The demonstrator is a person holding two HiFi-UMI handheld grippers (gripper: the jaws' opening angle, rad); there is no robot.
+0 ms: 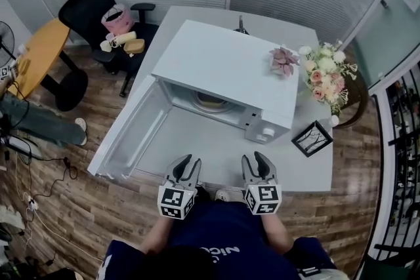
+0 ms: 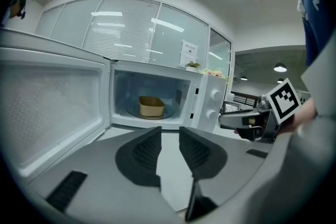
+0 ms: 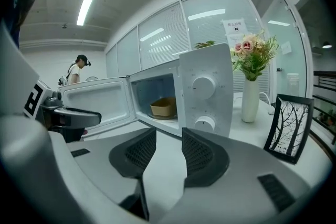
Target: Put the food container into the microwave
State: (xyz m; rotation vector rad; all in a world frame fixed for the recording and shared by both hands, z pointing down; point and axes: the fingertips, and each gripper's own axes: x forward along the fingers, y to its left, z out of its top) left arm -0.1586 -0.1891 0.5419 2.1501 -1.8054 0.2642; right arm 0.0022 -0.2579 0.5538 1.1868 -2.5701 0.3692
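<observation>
food container [image 2: 151, 106] sits inside the open microwave [image 1: 223, 69] on the worktop [image 1: 197, 147]; left gripper [image 1: 189, 164] and right gripper [image 1: 254, 159] at near edge, fingers of both slightly apart, gripping nothing.

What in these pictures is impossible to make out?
- Head view: most of the container, hidden under the roof of the microwave.
- Left gripper view: what is in the container; its own wall hides the inside.
- Right gripper view: print on the wall notice, too small.
- Right gripper view: marks round the knobs, too faint.
</observation>
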